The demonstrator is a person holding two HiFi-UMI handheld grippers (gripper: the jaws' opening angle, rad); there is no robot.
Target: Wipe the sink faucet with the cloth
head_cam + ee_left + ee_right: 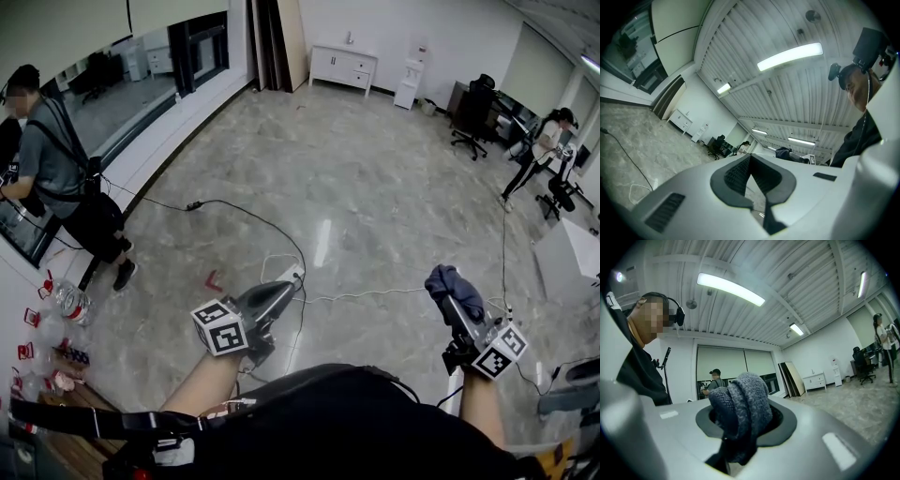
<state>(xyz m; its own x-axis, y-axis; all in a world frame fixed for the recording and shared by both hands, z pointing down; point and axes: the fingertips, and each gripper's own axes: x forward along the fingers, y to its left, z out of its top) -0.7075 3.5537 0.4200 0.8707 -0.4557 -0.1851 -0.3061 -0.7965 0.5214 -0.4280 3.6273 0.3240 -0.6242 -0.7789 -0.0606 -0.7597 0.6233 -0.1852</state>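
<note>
No sink or faucet shows in any view. In the head view my right gripper (451,298) is held up over the floor at the lower right, shut on a bunched blue-grey cloth (454,283). The right gripper view shows that knitted cloth (740,401) bulging out from between the jaws of the right gripper (740,420). My left gripper (284,287) hovers at the lower middle, pointing away from me. In the left gripper view, the left gripper (750,159) has its dark pads meeting at the tips with nothing between them.
Black and white cables (253,220) run across the marble floor to a power strip (287,275). A person (56,178) stands at the left by the window; another person (539,155) is at the far right. A white cabinet (342,66) and office chair (473,117) stand at the back.
</note>
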